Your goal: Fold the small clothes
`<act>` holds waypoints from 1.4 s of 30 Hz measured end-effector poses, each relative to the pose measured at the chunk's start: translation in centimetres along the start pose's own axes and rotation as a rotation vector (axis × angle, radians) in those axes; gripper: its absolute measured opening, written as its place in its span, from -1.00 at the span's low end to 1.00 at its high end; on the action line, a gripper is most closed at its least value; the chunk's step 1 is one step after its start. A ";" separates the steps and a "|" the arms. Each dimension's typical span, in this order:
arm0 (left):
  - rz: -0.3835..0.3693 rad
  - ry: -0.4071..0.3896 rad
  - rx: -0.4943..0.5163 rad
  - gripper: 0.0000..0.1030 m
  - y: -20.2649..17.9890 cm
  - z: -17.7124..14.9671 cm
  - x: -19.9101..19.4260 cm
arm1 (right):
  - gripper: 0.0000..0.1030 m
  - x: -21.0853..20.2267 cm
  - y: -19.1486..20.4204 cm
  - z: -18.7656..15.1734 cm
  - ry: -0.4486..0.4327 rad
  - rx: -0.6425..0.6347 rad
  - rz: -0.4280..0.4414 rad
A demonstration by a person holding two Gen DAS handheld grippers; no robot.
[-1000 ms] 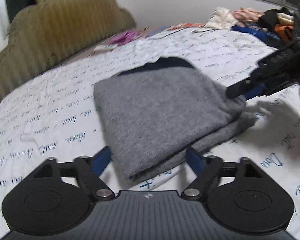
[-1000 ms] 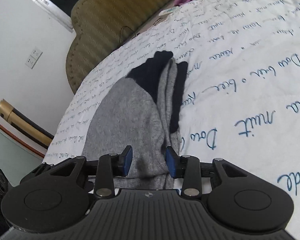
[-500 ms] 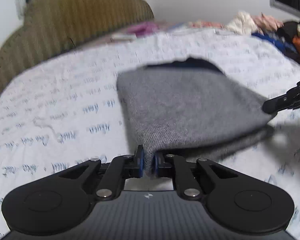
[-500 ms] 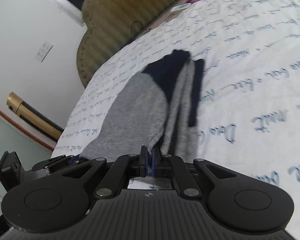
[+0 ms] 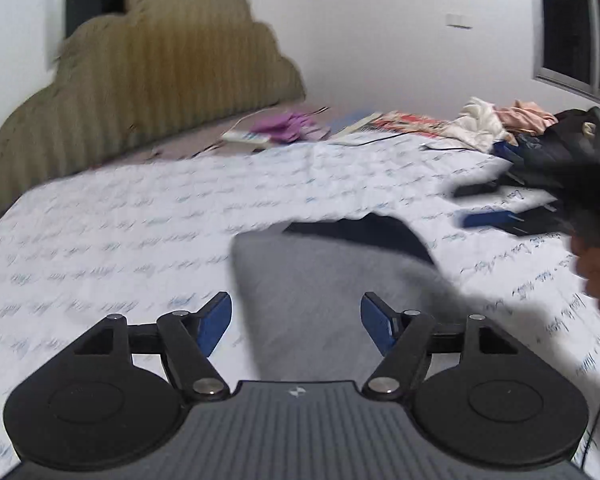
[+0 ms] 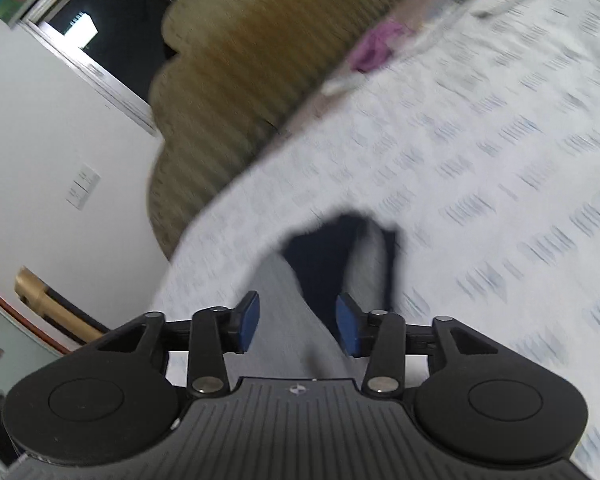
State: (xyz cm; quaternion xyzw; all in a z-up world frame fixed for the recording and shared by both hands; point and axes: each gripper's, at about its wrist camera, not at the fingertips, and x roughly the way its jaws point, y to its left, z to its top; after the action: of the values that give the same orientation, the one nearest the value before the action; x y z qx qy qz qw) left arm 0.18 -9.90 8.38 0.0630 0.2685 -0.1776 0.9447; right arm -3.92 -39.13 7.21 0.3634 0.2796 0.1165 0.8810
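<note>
Left gripper (image 5: 296,322) jaws are opening wide, pads clear of the cloth. Right gripper (image 6: 297,322) jaws are opening, partway apart, gripping nothing. The folded grey knit garment with navy trim (image 5: 324,280) is lying on the white script-printed bed sheet (image 5: 140,216), at twelve o'clock beyond both. The olive scalloped padded headboard (image 5: 160,72) is standing at eleven o'clock.

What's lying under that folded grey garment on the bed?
The grey garment lies on the white bedsheet printed with blue handwriting. A dark navy part shows at its far edge. Anything hidden between its folded layers cannot be seen.
</note>
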 end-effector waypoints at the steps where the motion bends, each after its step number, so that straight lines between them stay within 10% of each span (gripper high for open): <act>1: -0.003 0.033 0.007 0.38 -0.9 -0.1 1.8 | -0.01 1.7 0.6 0.9 -0.002 0.001 0.020; 4: 0.011 0.173 0.026 0.38 -2.7 -1.4 6.2 | 0.06 7.1 2.3 2.5 0.045 -0.031 0.042; 8: 0.016 0.245 0.002 0.44 -3.0 -3.6 7.8 | 0.08 12.6 2.5 1.8 0.150 -0.158 -0.182; 10: 0.010 0.250 0.000 0.45 -2.8 -3.6 7.8 | -0.43 13.8 1.1 0.6 0.175 -0.255 -0.284; 17: 0.008 0.250 0.005 0.49 -2.6 -3.5 8.2 | -0.67 12.5 -0.4 0.5 0.148 -0.213 -0.261; 25: 0.011 0.241 0.007 0.53 -2.9 -3.5 8.1 | 0.05 10.1 4.4 0.4 0.038 -0.290 -0.199; 31: -0.007 0.211 -0.019 0.55 -2.0 -3.3 6.9 | 0.09 12.7 2.8 -2.0 0.131 -0.436 -0.259; 36: -0.004 0.106 -0.194 0.58 3.8 -0.7 4.6 | 0.17 8.9 2.1 0.3 0.056 -0.234 -0.172; 42: -0.025 0.250 -0.510 0.60 11.7 1.5 11.4 | 0.33 7.6 -2.3 2.7 0.050 -0.063 -0.245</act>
State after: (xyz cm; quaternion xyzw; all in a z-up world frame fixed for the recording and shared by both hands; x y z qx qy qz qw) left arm 14.23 -2.75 3.90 -0.1585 0.4195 -0.1068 0.8874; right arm 3.85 -39.26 4.04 0.2957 0.3399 0.0255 0.8924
